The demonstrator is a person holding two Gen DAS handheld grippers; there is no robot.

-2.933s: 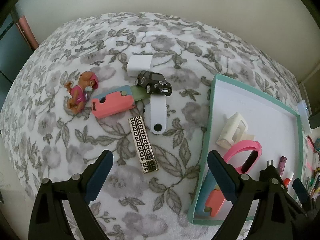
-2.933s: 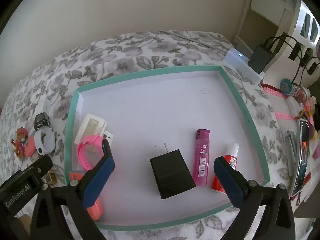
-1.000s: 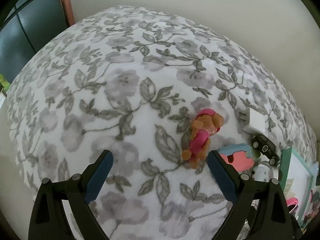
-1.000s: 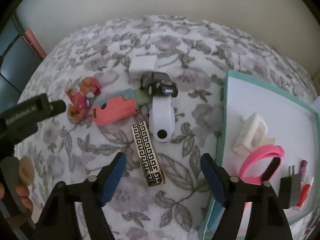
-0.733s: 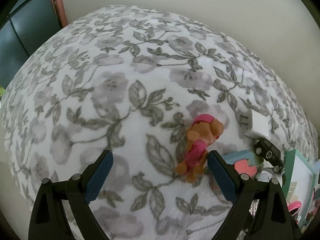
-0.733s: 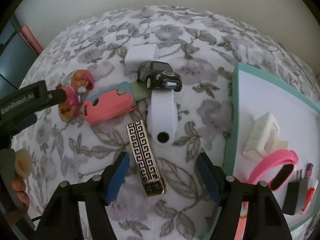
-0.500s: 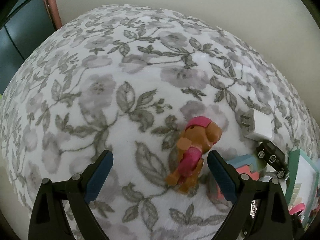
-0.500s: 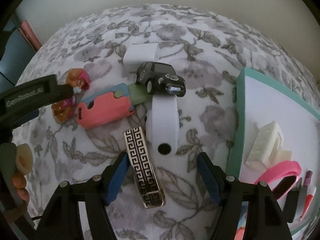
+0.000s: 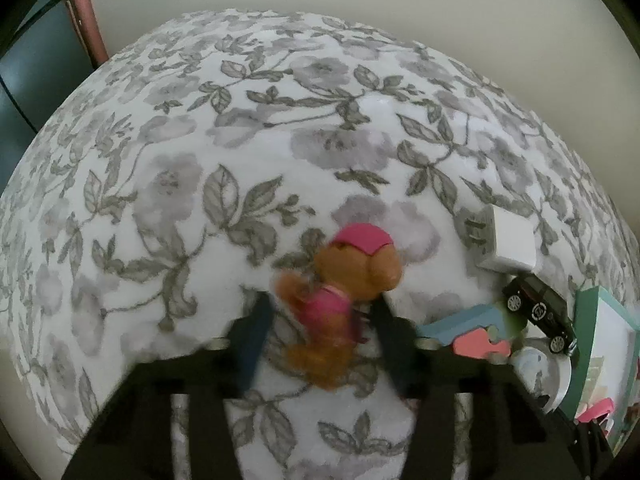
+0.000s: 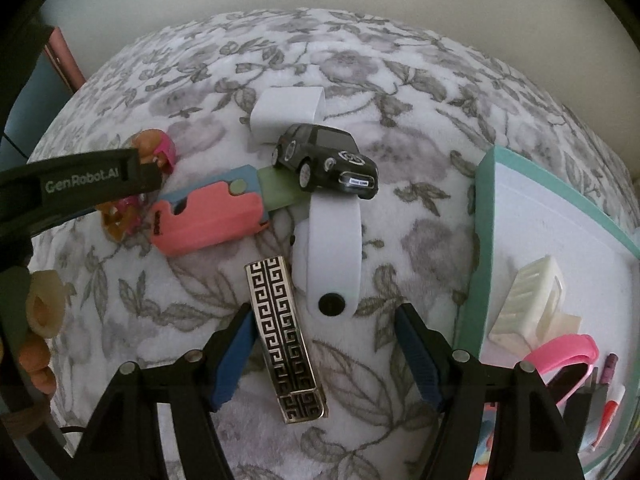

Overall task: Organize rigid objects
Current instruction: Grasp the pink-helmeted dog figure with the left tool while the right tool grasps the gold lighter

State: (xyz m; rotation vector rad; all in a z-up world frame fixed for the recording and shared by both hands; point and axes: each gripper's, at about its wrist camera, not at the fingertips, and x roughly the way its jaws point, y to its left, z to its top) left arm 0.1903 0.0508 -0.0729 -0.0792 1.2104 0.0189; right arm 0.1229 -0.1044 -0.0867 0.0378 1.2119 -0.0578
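My left gripper has just been closing, its jaws now flanking the dog figure; my right gripper now straddles the patterned bar.

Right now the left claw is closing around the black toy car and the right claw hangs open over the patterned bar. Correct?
Not the car. In the left wrist view the left claw has just been closing around the dog figure; the black toy car sits untouched by the tray. The right claw does hang open over the patterned bar.
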